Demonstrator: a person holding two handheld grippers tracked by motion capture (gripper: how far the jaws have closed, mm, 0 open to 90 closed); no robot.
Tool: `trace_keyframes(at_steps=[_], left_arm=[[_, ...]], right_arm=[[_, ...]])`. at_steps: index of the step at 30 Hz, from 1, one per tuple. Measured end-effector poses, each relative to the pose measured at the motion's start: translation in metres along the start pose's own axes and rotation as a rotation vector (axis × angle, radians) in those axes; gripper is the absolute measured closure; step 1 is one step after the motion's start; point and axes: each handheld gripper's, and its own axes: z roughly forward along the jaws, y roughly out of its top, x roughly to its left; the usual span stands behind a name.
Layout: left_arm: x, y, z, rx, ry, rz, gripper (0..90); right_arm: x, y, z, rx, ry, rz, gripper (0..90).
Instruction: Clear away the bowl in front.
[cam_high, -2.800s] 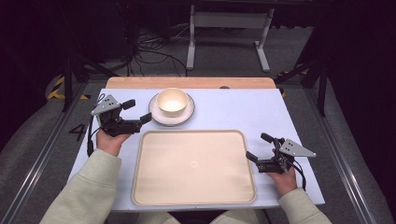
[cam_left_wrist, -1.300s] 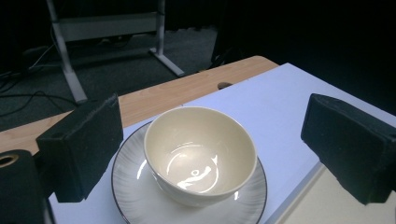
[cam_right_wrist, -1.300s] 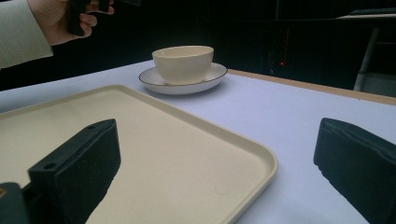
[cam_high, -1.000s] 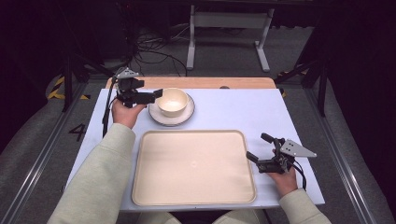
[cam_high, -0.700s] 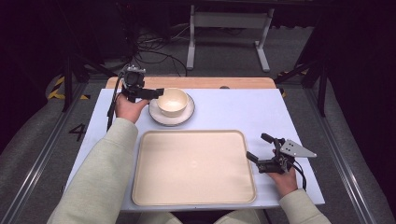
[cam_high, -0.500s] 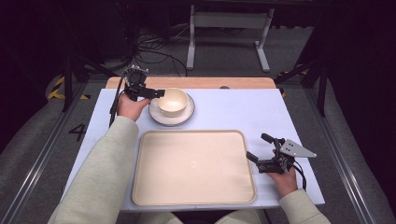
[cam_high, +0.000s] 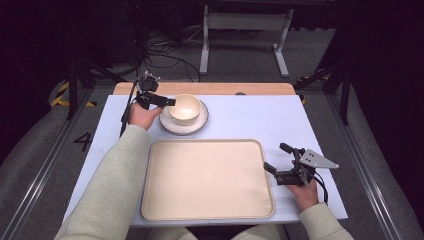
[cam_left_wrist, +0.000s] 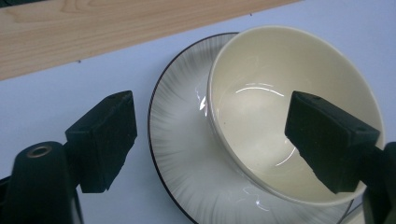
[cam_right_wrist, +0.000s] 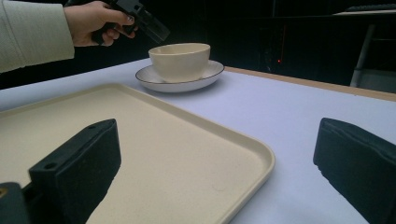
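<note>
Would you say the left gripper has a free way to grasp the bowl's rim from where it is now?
Probably yes: the left gripper straddles the bowl wall, its closing jaws not yet touching.

Left hand-held gripper (cam_high: 167, 102) at bowl (cam_high: 184, 108) rim, jaws closing; right hand-held gripper (cam_high: 275, 159) beside tray (cam_high: 207, 179)

Recording lab or test studio, not a home.
Pale blue work table (cam_high: 250, 117) set on a grey carpeted floor (cam_high: 40, 150), with yellow-black hazard tape (cam_high: 62, 95) to its left, loose black cables (cam_high: 165, 55) and a bare metal stand (cam_high: 245, 30) beyond it, dark surroundings all around.
</note>
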Motion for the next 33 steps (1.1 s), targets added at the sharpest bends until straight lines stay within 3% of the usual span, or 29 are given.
trace_keyframes(at_steps=[15, 19, 27, 33], left_arm=[[-0.002, -0.003, 0.026, 0.073, 0.024, -0.047, 37.7], [-0.004, -0.004, 0.031, 0.104, 0.016, -0.026, 44.6], [-0.007, -0.005, 0.037, 0.126, 0.006, -0.029, 57.3], [-0.01, -0.005, 0.041, 0.155, 0.049, -0.049, 64.8]], right_arm=[[0.0, 0.0, 0.0, -0.006, 0.003, 0.014, 1.1], [0.0, 0.0, 0.0, -0.005, 0.003, 0.013, 1.1], [0.0, 0.0, -0.001, -0.004, 0.005, 0.013, 1.4], [0.0, 0.0, 0.0, -0.005, 0.006, 0.012, 1.4]])
